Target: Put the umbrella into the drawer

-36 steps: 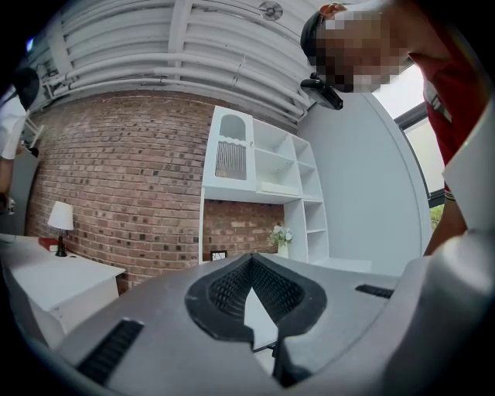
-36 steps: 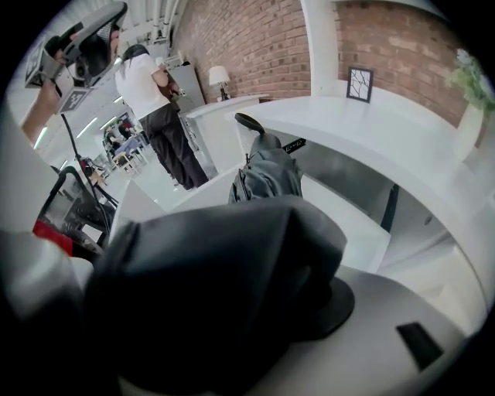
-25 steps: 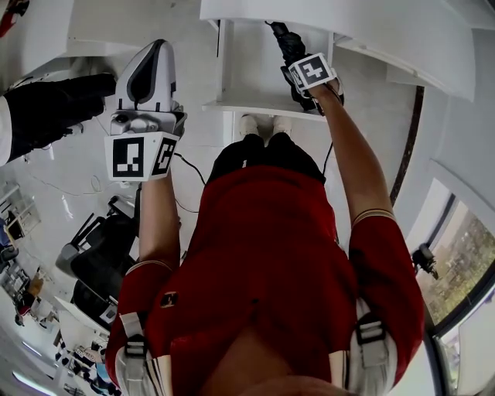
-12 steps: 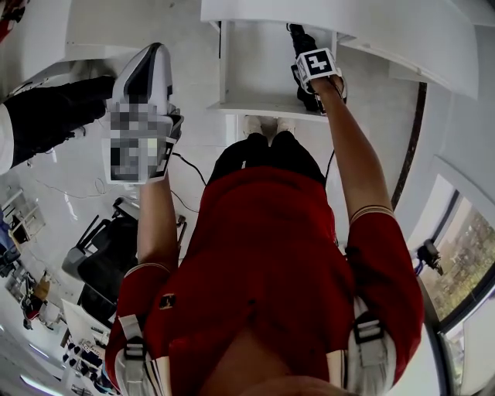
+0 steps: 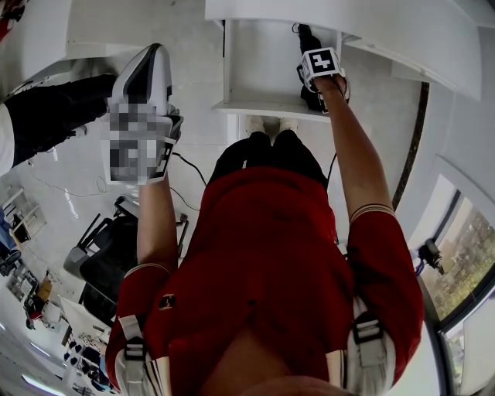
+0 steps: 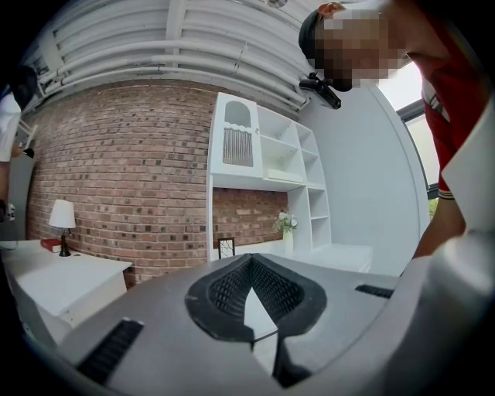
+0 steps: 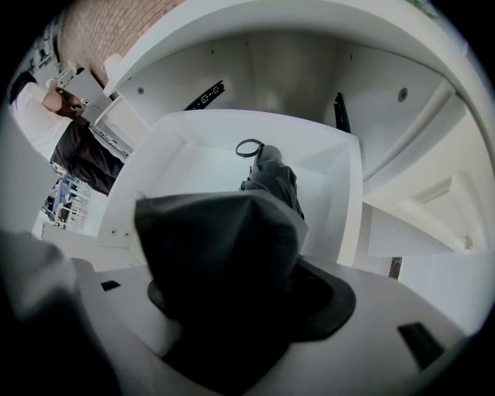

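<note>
A folded black umbrella (image 7: 271, 179) lies lengthwise over the open white drawer (image 7: 193, 166), its wrist loop pointing at the drawer's back wall. My right gripper (image 7: 240, 294) is shut on the umbrella's near end, and the dark fabric hides the jaws. In the head view the right gripper (image 5: 315, 73) hangs over the right side of the drawer (image 5: 263, 69), with the umbrella (image 5: 307, 37) sticking out beyond it. My left gripper (image 5: 157, 51) is held up to the left, away from the drawer, and it is shut on nothing. Its tips meet in the left gripper view (image 6: 250, 260).
The drawer juts from a white cabinet (image 5: 363, 23). Another person's black sleeve (image 5: 54, 108) reaches in at the left. A dark chair (image 5: 104, 259) and a cable lie on the floor. The left gripper view faces a brick wall, a white shelf unit (image 6: 263, 155) and a lamp (image 6: 62, 220).
My right gripper has carried the umbrella farther in over the drawer, toward its back. The left gripper has hardly moved.
</note>
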The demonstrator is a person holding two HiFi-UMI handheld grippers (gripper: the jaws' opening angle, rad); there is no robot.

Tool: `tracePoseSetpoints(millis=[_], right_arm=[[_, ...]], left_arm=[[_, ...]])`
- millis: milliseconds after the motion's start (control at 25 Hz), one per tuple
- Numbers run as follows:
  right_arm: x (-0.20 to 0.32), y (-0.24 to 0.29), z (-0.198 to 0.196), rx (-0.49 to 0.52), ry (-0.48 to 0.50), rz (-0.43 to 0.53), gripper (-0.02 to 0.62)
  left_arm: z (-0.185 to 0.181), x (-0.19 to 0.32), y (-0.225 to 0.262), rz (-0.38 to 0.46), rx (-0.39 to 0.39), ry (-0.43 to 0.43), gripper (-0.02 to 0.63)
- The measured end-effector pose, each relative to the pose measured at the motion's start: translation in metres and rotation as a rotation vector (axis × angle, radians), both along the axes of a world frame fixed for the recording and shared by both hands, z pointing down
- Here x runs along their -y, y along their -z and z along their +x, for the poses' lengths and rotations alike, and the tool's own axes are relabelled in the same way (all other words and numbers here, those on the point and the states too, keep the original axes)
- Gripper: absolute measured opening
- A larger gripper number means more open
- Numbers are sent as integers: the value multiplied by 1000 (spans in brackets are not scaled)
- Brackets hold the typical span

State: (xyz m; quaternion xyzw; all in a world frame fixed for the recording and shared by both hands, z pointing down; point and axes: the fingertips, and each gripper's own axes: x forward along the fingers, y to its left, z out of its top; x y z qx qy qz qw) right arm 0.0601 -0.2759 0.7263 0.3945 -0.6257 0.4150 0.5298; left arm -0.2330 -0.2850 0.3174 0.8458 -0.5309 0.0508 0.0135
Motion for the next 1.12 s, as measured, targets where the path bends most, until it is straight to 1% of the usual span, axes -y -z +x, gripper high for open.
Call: tracePoseSetpoints(millis=[120,280,440,600,800,920,1040,1120], right_arm=[[2,4,2,2,-1,19,288],[19,31,-2,24,33,100,288],[29,54,-2,53,61,164,263],[35,78,3,84,74,245,218],[33,115,5,183,108,378,139],[30,144,7,249,133,470,82],[32,181,6,289,158,579,30],[32,208,4,320,167,648,13]], left_arm=[[3,2,0,0,-5,-7,6],[11,2,-1,2,-20,-22,6],[25,0,2,9,-30,-44,6],[37,-3,4,16,-38,-55,6],[56,-10,3,16,-42,-70,6],[72,-16,3,17,-45,-83,6],[86,-19,4,19,-48,-100,6],[94,-21,5,22,-52,-113,6]])
